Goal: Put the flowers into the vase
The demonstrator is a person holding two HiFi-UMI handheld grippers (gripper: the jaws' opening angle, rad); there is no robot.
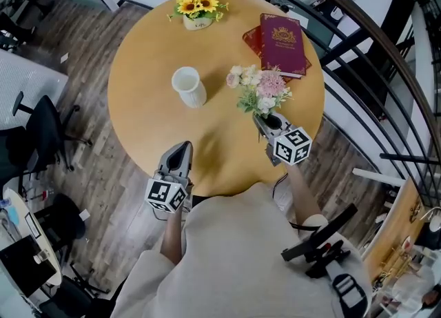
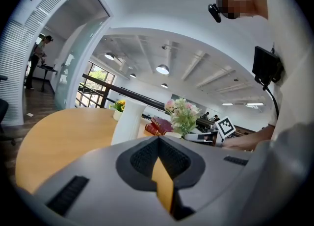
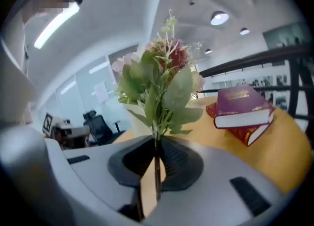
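Holding the bouquet [image 1: 258, 89] by its stems, the right gripper [image 1: 264, 122] in head view has the blooms just ahead of its tips. The white vase [image 1: 189, 87] stands ahead and to its left on the round table [image 1: 138, 123], well apart, mouth empty. The left gripper [image 1: 180, 150] is nearer the person, pointing twd the vase, not touching it.

Left gripper view: jaws together, nothing btw them. Vase straight ahead, bouquet beyond it to the right.

Right gripper view: jaws clamped on the thin stems [image 3: 156, 159], bouquet upright above them. Vase partly hidden behind the leaves, books [image 3: 243, 107] to the right.

To do the step well, I think: keep the grip firm, as thin stems can slip or swing. Bring the stem ends over the mouth, pointing down, lower until they are inside, & only then open. The vase looks tall & light, so the left gripper could steady its side w/o pushing.
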